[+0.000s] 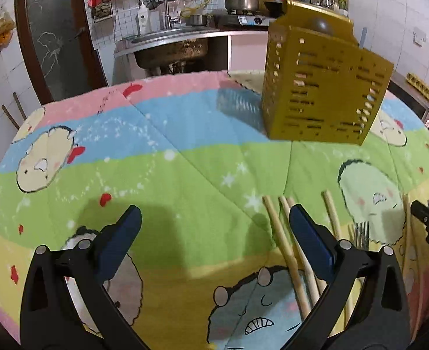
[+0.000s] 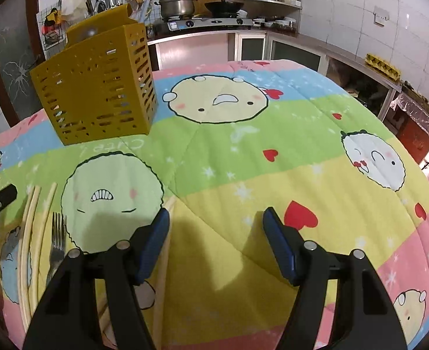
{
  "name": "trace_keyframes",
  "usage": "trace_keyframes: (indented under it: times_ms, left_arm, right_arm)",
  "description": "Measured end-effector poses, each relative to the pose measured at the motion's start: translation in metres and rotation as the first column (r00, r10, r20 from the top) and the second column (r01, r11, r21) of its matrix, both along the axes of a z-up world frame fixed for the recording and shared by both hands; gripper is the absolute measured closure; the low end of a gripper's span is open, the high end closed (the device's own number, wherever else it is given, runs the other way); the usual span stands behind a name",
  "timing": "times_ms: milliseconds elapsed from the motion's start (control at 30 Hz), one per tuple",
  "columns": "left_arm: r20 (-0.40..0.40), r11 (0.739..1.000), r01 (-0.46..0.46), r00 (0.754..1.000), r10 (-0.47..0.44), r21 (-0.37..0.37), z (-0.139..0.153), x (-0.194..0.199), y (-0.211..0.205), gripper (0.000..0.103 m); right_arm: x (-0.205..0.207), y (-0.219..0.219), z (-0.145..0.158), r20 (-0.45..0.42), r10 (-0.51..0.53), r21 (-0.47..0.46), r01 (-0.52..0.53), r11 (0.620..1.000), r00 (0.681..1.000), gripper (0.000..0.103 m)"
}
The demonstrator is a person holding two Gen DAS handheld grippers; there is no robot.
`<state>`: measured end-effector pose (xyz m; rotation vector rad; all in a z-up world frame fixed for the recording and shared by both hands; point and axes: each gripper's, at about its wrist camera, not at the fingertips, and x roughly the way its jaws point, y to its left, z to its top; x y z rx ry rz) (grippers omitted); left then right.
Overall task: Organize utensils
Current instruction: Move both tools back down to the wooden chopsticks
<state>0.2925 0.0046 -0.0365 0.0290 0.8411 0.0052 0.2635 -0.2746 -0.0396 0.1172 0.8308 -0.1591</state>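
Both tools released over the cloth-covered desk (image 2: 272, 134).
Left tool (image 1: 214, 218) and right tool (image 2: 215, 218) gape, empty; chopsticks (image 1: 275, 227) and fork (image 2: 57, 233), partly hidden, lie near the yellow holder (image 2: 97, 87).

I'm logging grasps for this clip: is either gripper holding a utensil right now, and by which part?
Nothing is held. The left gripper and right gripper are both open above the cloth; the chopsticks and fork lie untouched.

Both grippers tilt down at the table, side by side. Left gripper (image 1: 214, 213) has its blue-padded jaws spread wide, nothing between them. Right gripper (image 2: 215, 214) is the same, gaping and empty. Each one's tip peeks into the other's view, at about 3 and 9 o'clock.
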Motion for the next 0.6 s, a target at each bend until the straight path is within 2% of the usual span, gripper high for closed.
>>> trace_keyframes:
  times_ms: [600]
  left_arm:
    - [-0.067,1.0,0.019,0.998,-0.018,0.009,-0.02,0.007,-0.005,0.005]
  right_arm:
    - [-0.003,0.013,-0.005,-0.03,0.007,-0.042,-0.008,0.999,1.0,0.039]
